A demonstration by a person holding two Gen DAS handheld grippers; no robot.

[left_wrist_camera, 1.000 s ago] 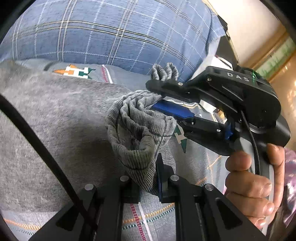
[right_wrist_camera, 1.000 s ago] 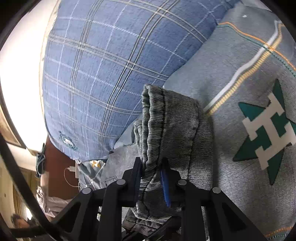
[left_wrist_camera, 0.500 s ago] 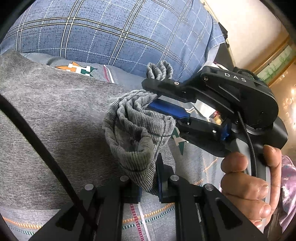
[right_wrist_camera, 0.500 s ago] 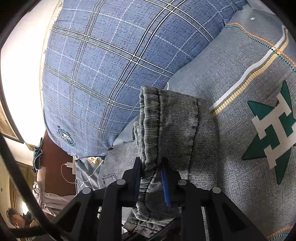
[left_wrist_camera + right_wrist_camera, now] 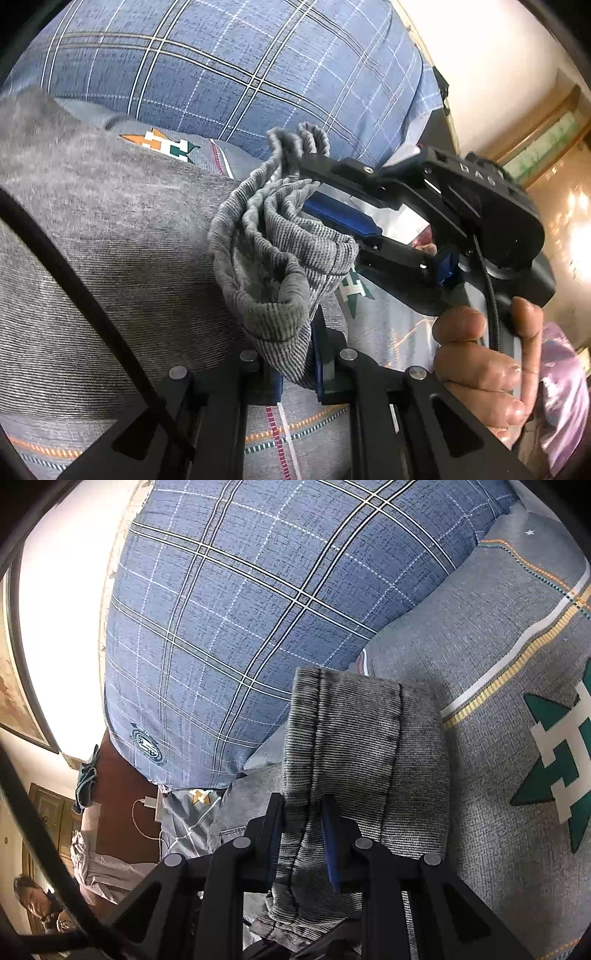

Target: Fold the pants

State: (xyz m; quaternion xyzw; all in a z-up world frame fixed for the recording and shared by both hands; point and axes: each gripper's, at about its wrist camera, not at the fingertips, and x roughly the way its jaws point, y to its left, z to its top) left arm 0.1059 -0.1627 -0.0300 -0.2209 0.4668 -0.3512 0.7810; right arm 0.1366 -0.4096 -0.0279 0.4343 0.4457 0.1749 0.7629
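Note:
The grey ribbed pants [image 5: 110, 236] lie spread over the bed on the left of the left wrist view. Their bunched end [image 5: 280, 254] rises off the bed between both grippers. My left gripper [image 5: 295, 365] is shut on the lower fold of that end. My right gripper [image 5: 306, 184], held in a hand, is shut on its upper edge, close above the left one. In the right wrist view my right gripper [image 5: 303, 827] is shut on the stitched band of the pants [image 5: 354, 760], which drapes down over the bedsheet.
A big blue plaid pillow [image 5: 229, 74] [image 5: 258, 620] lies just beyond the pants. The grey bedsheet [image 5: 517, 738] has green star marks and striped borders. A dark headboard with a charger cable [image 5: 144, 812] stands at the bed's far side.
Both grippers, still shut on the pants end, have shifted a little. The pillow fills more of the right wrist view and the band has slid to the right there.

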